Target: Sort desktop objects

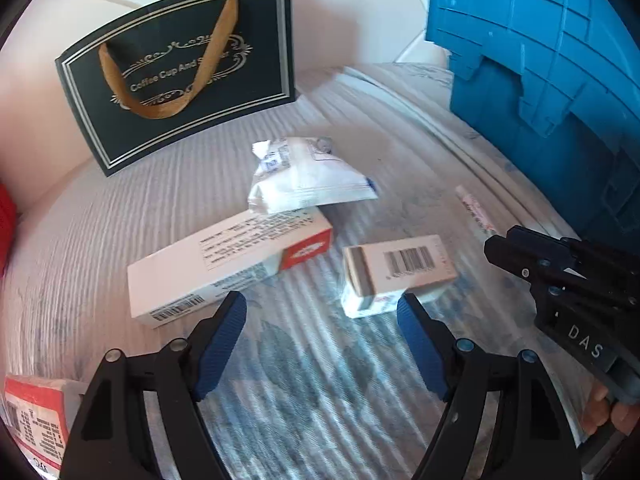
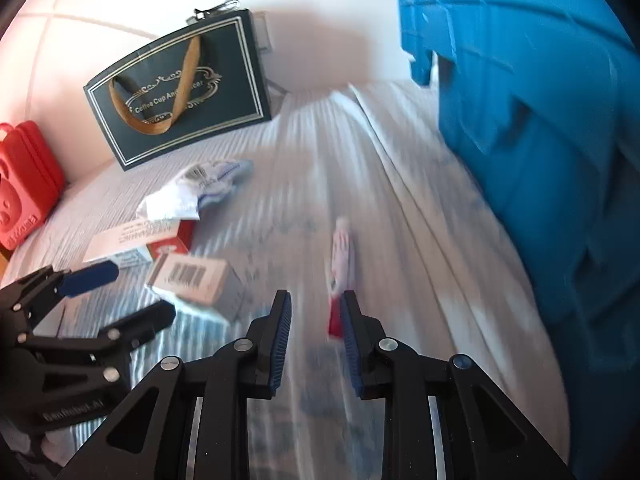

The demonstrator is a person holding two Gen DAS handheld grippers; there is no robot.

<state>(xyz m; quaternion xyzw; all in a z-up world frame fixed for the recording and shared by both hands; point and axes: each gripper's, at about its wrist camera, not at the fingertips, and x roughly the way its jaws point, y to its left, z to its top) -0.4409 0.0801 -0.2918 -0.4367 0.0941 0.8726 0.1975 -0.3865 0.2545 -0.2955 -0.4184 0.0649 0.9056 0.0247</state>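
Two claws are working over the cloth-covered bench (image 1: 100, 240). I am holding the left claw (image 1: 322, 312) wide open and empty, just short of the small white barcoded carton (image 1: 394, 270) and the long white box with a red end (image 1: 228, 258). My right claw (image 2: 316, 312) is nearly closed beside the thin red-and-white sachet (image 2: 340, 272) (blurred, contact unclear). Closing now, I am risking a pinch on cloth or nudging the carton away.

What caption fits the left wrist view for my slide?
Open left gripper hovers over striped cloth before two cartons, the barcode box nearest, blue crate at right.
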